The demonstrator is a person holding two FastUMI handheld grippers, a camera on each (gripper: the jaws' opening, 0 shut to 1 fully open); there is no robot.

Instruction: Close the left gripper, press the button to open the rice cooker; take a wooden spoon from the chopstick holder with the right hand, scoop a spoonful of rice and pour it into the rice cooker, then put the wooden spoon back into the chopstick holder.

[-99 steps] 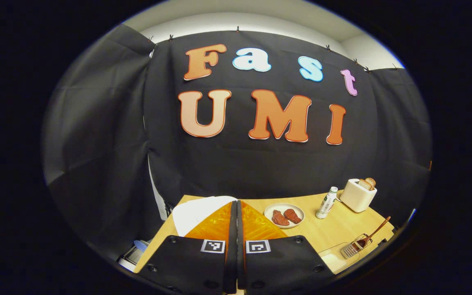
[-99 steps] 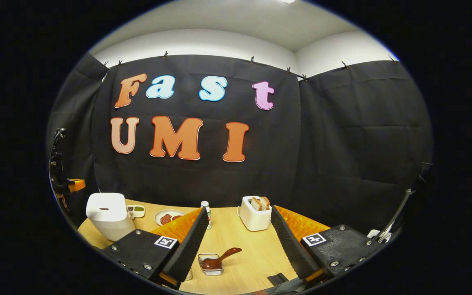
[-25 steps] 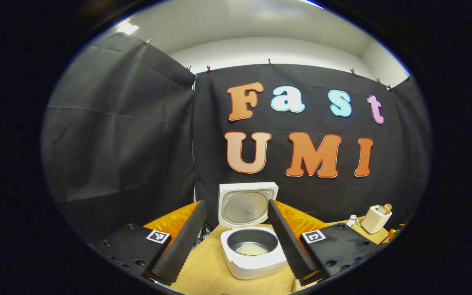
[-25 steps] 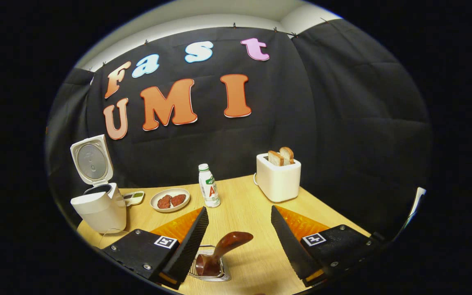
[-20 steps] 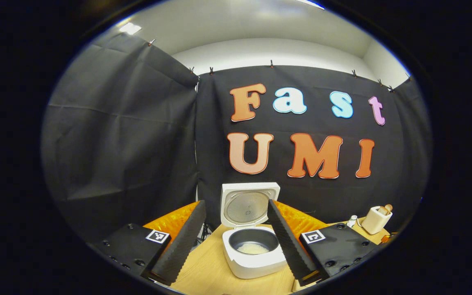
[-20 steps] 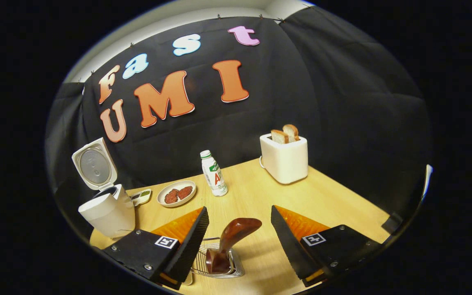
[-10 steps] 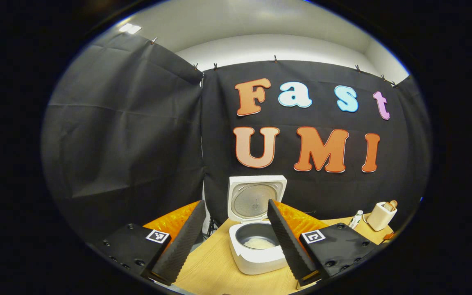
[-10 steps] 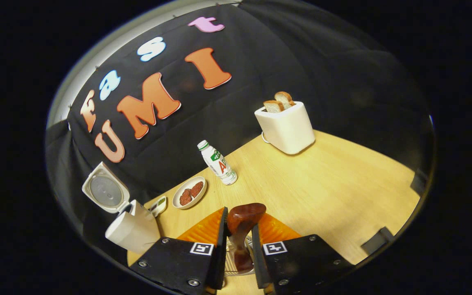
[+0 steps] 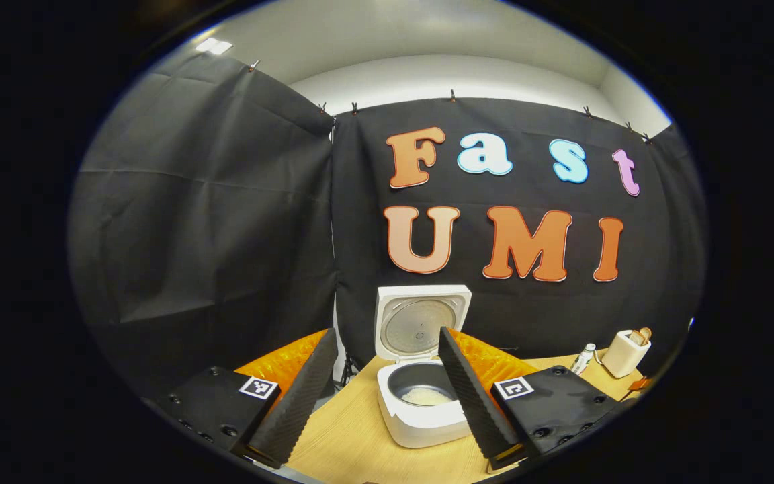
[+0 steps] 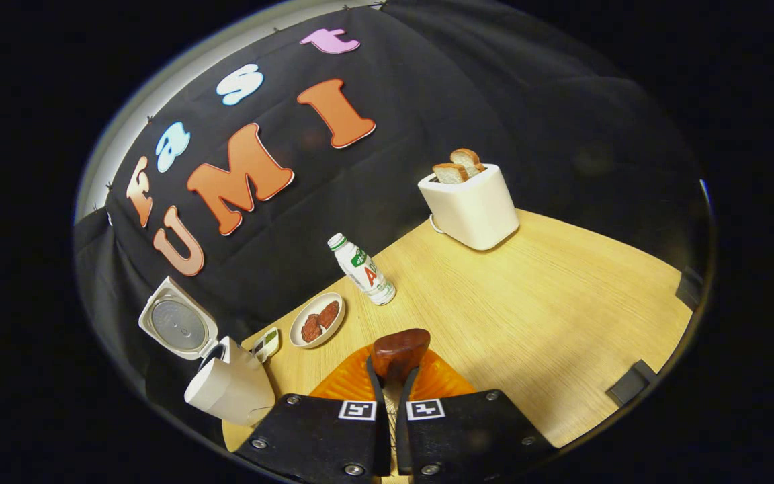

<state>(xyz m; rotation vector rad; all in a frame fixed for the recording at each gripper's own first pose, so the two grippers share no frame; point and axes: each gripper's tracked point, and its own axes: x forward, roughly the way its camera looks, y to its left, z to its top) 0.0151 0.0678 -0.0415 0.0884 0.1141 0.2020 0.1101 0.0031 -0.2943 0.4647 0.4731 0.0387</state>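
i had the right gripper (image 10: 390, 376) clenched on the wooden spoon (image 10: 398, 351) at bottom centre, the left gripper (image 9: 383, 396) spread wide before the open rice cooker (image 9: 423, 403), and feared that thin handle could twist loose when lifted.

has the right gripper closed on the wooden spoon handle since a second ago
Yes. The right gripper now pinches the wooden spoon; its fingers were spread wide either side before. It also tilted, so the toaster sits higher.
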